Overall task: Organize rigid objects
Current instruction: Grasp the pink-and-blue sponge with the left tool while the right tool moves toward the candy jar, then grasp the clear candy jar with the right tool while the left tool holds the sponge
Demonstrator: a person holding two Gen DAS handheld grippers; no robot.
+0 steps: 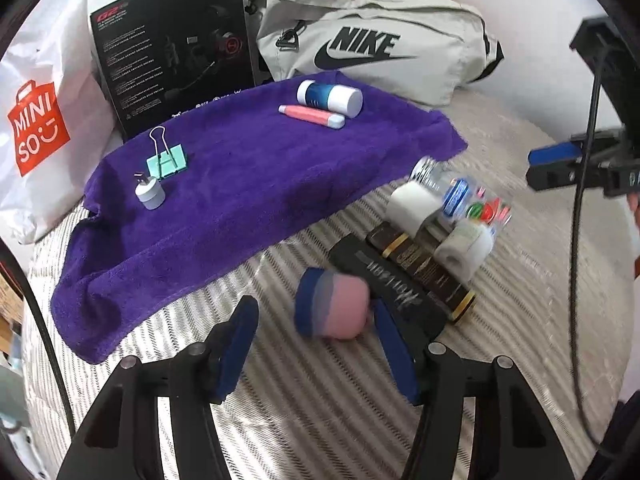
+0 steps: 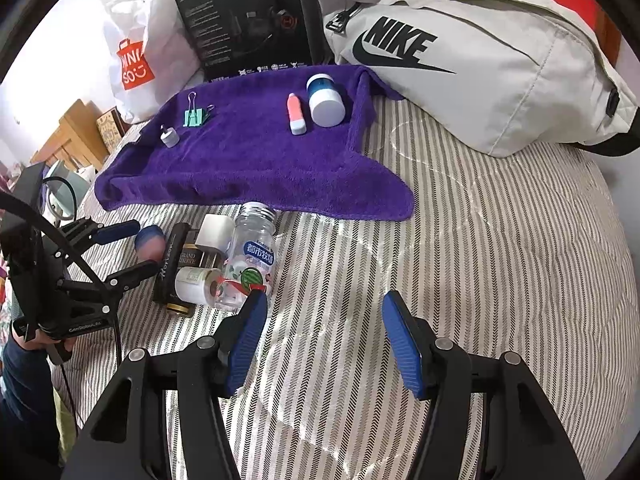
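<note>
Left wrist view: purple towel point(image 1: 248, 184) holds sorted items; left gripper point(image 1: 316, 320), jaws spread, flanks the pink-blue egg-shaped object point(image 1: 332, 304) on the striped bedding point(image 1: 320, 400), seemingly about to pinch. Right gripper point(image 2: 324, 336) hovers spread, empty.

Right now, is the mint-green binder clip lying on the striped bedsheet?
No, the mint-green binder clip sits on the purple towel, beside a small grey plug.

Home bedroom, prob. Striped quilted bedspread point(image 2: 460, 248) as work surface, purple towel point(image 2: 248, 168) spread on it; Nike bag point(image 2: 480, 80), Miniso shopping bag point(image 1: 40, 120) & headset box point(image 1: 172, 48) at back. Wooden furniture point(image 2: 68, 136) off to one side.
</note>
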